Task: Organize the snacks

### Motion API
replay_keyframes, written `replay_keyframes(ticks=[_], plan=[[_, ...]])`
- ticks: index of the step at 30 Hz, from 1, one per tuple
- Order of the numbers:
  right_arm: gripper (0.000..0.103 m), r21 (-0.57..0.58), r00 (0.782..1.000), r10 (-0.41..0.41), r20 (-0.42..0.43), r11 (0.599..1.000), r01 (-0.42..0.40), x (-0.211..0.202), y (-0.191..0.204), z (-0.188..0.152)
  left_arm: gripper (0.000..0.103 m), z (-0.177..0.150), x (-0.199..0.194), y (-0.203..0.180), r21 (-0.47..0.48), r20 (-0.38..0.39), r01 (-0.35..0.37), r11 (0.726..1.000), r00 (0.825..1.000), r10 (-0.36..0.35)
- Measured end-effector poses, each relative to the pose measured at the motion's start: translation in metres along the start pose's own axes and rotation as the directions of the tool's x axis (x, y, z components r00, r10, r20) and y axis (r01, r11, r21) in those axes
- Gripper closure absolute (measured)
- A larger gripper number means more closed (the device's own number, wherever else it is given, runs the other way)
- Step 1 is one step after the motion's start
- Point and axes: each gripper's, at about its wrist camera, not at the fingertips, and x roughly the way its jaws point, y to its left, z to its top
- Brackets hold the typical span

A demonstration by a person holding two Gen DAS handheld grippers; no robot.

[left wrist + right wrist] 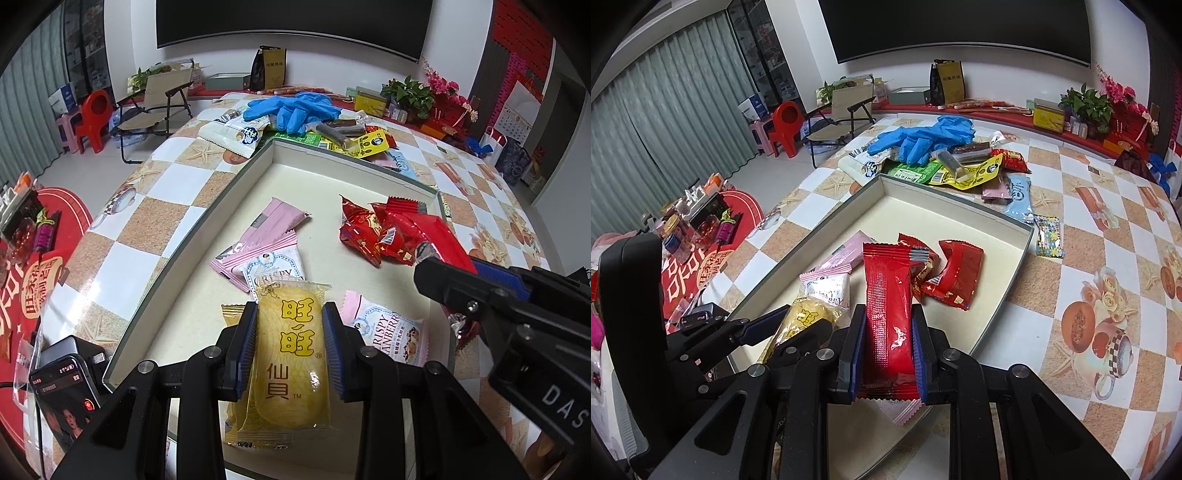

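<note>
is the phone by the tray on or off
On. The phone, lying on the table left of the tray, has a lit screen showing a picture and a red button.

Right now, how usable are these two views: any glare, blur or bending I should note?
Left wrist view: sharp at the centre, the yellow snack pack print readable, straight box rim bowed by the fisheye, dark corners. Right wrist view: small glare spots on the red snack pack, tablecloth checks curved, no motion blur.

A home living room: wall television point(291, 22), folding chair point(155, 103), curtains point(665, 122), potted plant point(1086, 103).
</note>
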Motion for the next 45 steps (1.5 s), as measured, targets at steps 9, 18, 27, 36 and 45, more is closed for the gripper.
replay_keyframes(ticks=[9,18,27,36,45], plan=[[0.079,-0.024,0.998,-0.016,-0.063,1.000,0.014,0.013,0.003,0.001,0.066,0.000,0.003,0.002,0.002,-0.007,-0.007,1.000,1.000,0.007],[0.079,-0.036,0.997,-0.024,-0.079,0.999,0.021,0.013,0.005,0.003,0.066,0.000,0.004,0.003,0.003,-0.010,-0.008,1.000,1.000,0.008],[0.079,-0.036,0.996,-0.013,-0.092,0.999,0.010,0.015,0.007,0.004,0.055,-0.001,0.008,0.006,0.000,-0.027,-0.019,1.000,0.999,0.019],[0.017,-0.017,0.998,-0.016,-0.058,1.000,0.015,0.007,0.006,0.008,0.022,0.000,-0.003,0.005,0.001,-0.012,0.008,1.000,1.000,-0.008],[0.017,-0.044,0.997,-0.018,-0.075,0.999,0.015,0.003,0.012,0.007,0.018,-0.010,-0.015,-0.010,0.070,-0.029,0.042,0.997,0.999,-0.040]])
